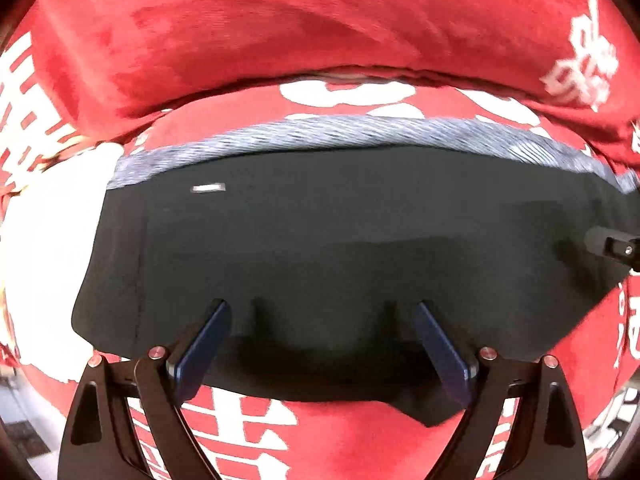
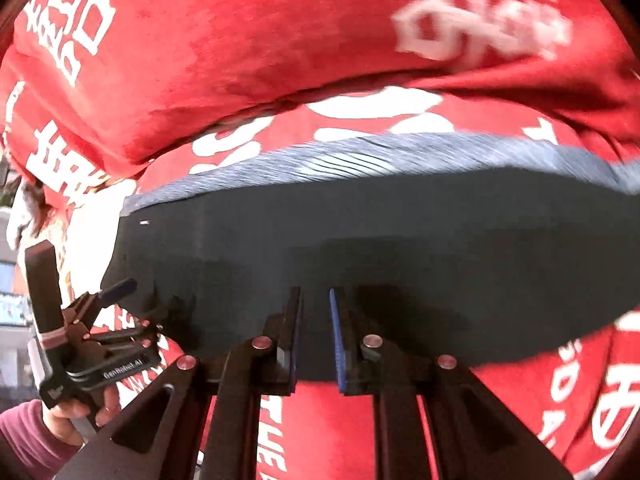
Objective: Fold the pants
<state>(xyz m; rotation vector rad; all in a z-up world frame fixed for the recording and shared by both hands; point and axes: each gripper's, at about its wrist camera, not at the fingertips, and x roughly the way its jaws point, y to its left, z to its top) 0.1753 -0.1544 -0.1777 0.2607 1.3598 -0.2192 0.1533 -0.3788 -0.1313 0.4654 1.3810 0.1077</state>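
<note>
The pants [image 1: 340, 248] run off the right edge; their grey waistband [image 2: 360, 160] is motion-blurred.

Support surface: covered all over by a red cloth [image 1: 248, 432] printed with white characters, soft-looking. At the far side the cloth rises in a thick bunched ridge [image 1: 240, 32]. Lying directly on it: dark pants [image 1: 320, 248], folded into a flat wide slab, grey ribbed waistband [image 1: 320, 130] along the far edge.

Left tool [image 1: 322, 320] spread wide; right tool [image 2: 315, 304] nearly closed, seemingly gripping nothing.
</note>
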